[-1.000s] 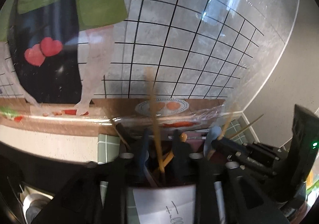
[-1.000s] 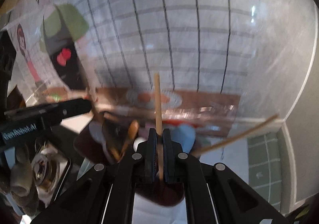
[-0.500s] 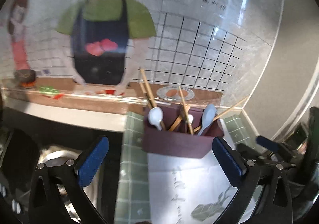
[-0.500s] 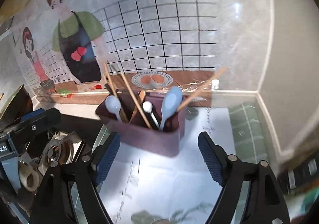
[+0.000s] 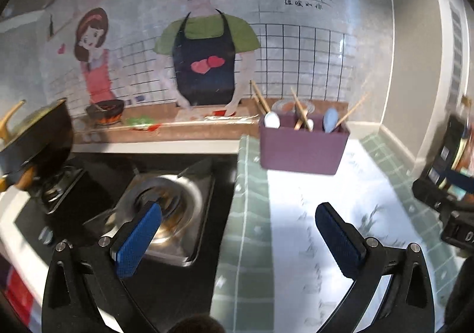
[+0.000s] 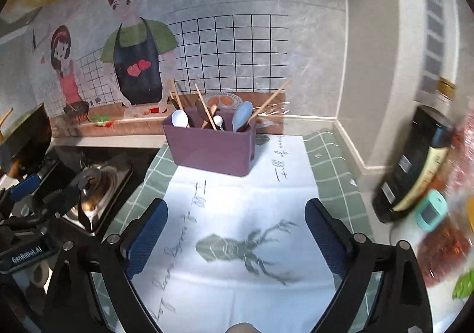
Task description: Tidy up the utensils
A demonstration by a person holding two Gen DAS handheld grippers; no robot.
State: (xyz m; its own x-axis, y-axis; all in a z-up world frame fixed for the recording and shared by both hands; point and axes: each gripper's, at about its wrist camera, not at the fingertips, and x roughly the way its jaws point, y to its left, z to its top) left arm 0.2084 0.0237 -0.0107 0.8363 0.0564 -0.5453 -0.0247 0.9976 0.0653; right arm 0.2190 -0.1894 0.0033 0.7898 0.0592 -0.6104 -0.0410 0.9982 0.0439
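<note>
Basically done: chopsticks [image 6: 204,109] and spoons [image 6: 242,119] seen stowed upright in purple plastic holder [image 6: 211,149] at back of counter [image 6: 326,155]. Left gripper [image 5: 237,239] spread wide, empty; right gripper [image 6: 237,230] jaws just opened, nothing between. No loose utensils spotted on deer-print cloth [image 6: 237,214].

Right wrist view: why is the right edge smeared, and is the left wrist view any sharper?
Right wrist view: motion blur smears the dark bottle and red packaging at the edge; the purple holder stays sharp. Left wrist view: the stove burner and cloth blur, fisheye bends the wall lines, and daylight washes out the cloth's white centre.
</note>
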